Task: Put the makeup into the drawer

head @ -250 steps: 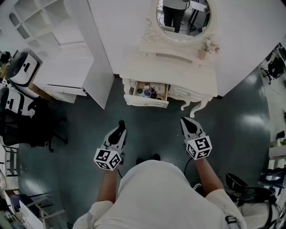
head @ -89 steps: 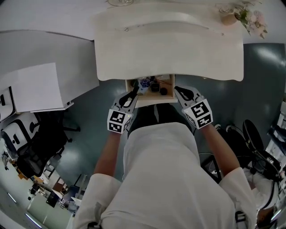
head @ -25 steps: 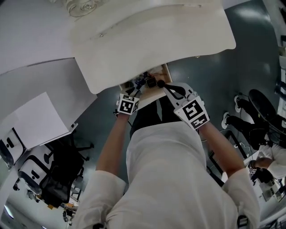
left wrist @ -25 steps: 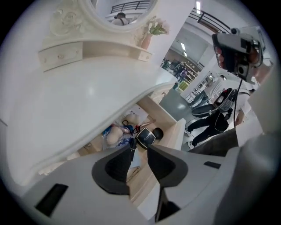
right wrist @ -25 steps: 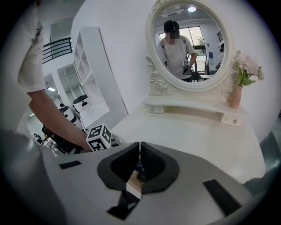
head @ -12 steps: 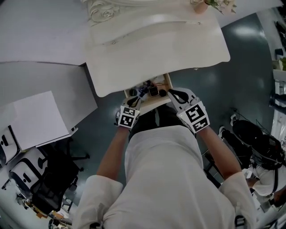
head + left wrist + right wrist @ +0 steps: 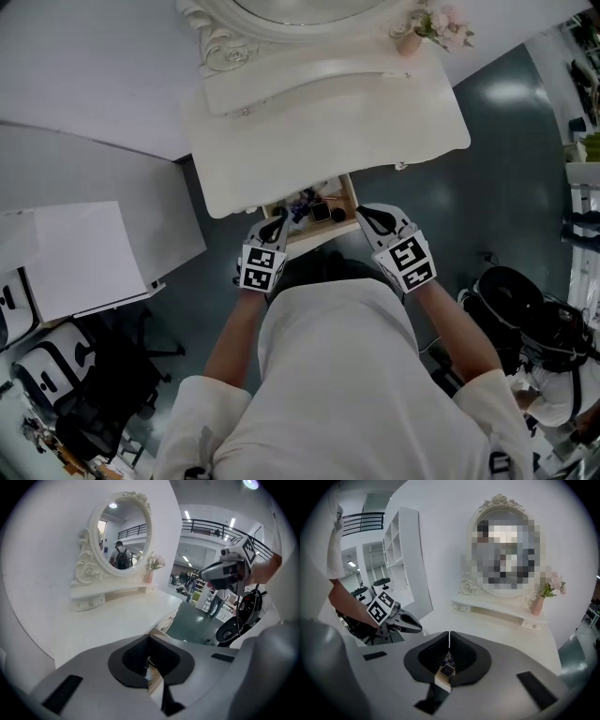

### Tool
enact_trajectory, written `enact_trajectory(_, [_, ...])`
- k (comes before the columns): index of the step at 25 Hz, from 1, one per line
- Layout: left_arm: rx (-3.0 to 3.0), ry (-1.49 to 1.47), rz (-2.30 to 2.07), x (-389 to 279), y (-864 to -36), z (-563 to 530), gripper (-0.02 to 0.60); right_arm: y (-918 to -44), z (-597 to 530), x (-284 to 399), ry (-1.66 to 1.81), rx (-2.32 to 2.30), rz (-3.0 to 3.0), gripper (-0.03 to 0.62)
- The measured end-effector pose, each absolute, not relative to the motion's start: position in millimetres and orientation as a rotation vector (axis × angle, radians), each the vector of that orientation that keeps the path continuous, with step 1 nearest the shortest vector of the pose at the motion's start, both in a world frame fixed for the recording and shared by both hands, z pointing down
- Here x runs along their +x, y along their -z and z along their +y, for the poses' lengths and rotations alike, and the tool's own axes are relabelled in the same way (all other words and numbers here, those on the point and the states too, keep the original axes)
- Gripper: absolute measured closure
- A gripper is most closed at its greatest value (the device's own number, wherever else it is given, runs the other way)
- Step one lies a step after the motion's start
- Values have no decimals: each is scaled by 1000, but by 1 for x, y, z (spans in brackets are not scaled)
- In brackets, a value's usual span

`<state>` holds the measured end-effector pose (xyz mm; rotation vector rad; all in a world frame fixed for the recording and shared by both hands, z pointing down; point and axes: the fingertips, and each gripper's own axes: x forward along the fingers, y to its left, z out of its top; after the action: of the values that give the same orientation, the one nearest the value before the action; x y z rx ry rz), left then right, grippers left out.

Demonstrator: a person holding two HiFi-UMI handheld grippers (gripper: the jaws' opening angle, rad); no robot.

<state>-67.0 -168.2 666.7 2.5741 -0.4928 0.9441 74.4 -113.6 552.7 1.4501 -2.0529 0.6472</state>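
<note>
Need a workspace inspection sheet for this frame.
Surface: white dressing table top, bare at front.
Job's things: drawer open under the top, makeup inside, including a square compact.
Clutter: flower vase at the top's back edge.
Tools: left tool and right tool both shut, empty, near the drawer front.
Cables: dark tangle on floor at right, likely cables.
Surroundings: oval mirror, white cabinet, black office chair.

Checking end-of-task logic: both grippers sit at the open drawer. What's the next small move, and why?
Probably push the drawer shut with both grippers. Makeup already lies inside it, and none shows on the tabletop. The left gripper and right gripper are both shut and empty, one at each front corner of the drawer, so a short forward push looks like what remains.
</note>
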Motion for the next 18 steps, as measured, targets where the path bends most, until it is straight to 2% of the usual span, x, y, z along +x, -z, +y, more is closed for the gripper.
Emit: enact_trajectory(18, [2618, -574, -759, -80, -539, -119, 566, -504, -38, 98, -512, 1563, -2151, 565])
